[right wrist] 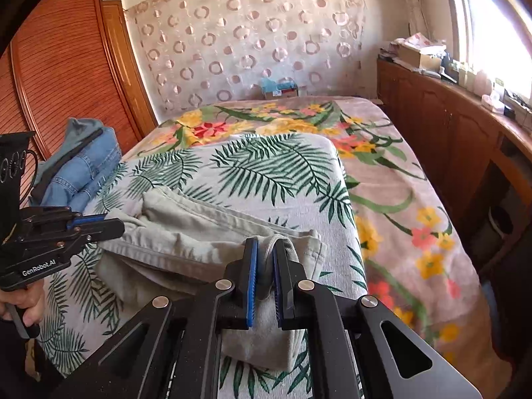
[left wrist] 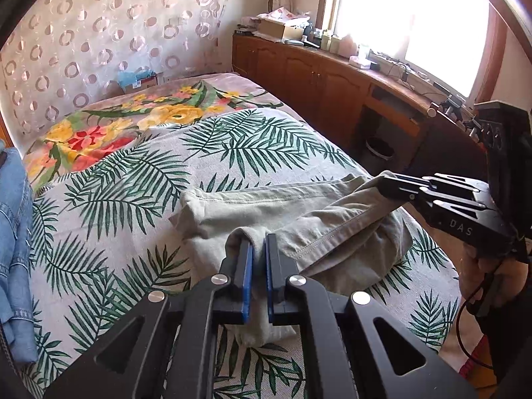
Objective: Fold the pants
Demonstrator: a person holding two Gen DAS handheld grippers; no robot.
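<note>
Pale grey-green pants lie partly folded on the palm-leaf blanket on the bed. My left gripper is shut on a fold of the pants at their near left edge; the cloth bunches between its blue pads and hangs below them. My right gripper is shut on another fold at the near right edge. In the left wrist view the right gripper comes in from the right, its tips on the pants. In the right wrist view the left gripper comes in from the left, held by a hand.
Folded blue jeans lie at the bed's left side. A floral blanket covers the far and right parts of the bed. A wooden cabinet with clutter runs under the window at right. A wooden wardrobe stands at left.
</note>
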